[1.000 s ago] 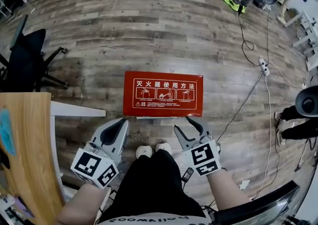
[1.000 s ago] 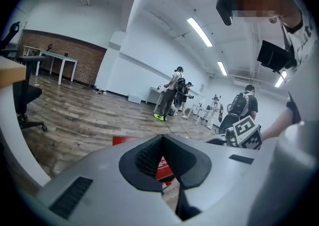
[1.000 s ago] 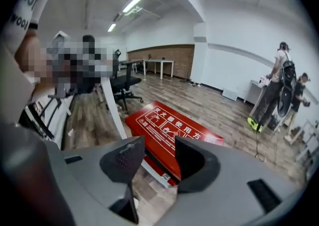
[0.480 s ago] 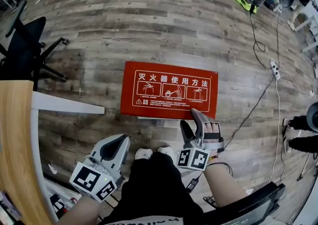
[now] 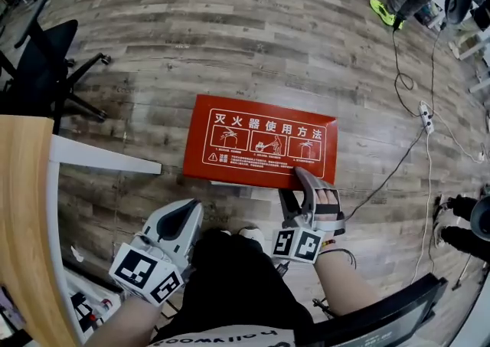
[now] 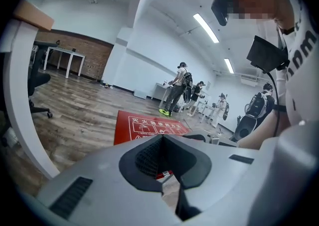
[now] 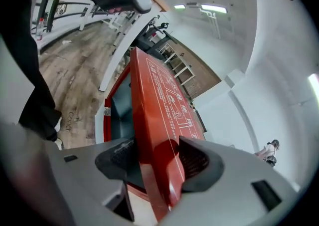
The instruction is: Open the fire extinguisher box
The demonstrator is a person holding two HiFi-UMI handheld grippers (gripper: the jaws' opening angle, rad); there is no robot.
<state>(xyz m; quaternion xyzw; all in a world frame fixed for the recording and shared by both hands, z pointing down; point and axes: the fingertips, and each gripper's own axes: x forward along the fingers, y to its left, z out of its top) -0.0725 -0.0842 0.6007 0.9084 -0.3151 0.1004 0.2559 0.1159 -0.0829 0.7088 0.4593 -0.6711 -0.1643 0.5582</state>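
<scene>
Right gripper (image 5: 295, 187) rolled on its side, pitched down. Jaws just opened wide, straddling the near edge of the red lid (image 7: 159, 115) of the fire extinguisher box (image 5: 260, 142), which lies on the floor (image 5: 230, 47). Left gripper (image 5: 186, 214) low beside the person's leg, jaws together, empty.

The left hand-held gripper (image 5: 191, 207) sits at the lower left of the head view, jaws together and empty, on a bare forearm (image 5: 115, 322). The right hand-held gripper (image 5: 293, 183), right of centre, points forward and down. Its jaws have just been opening and stand wide, astride the red lid (image 7: 159, 115) edge.
</scene>
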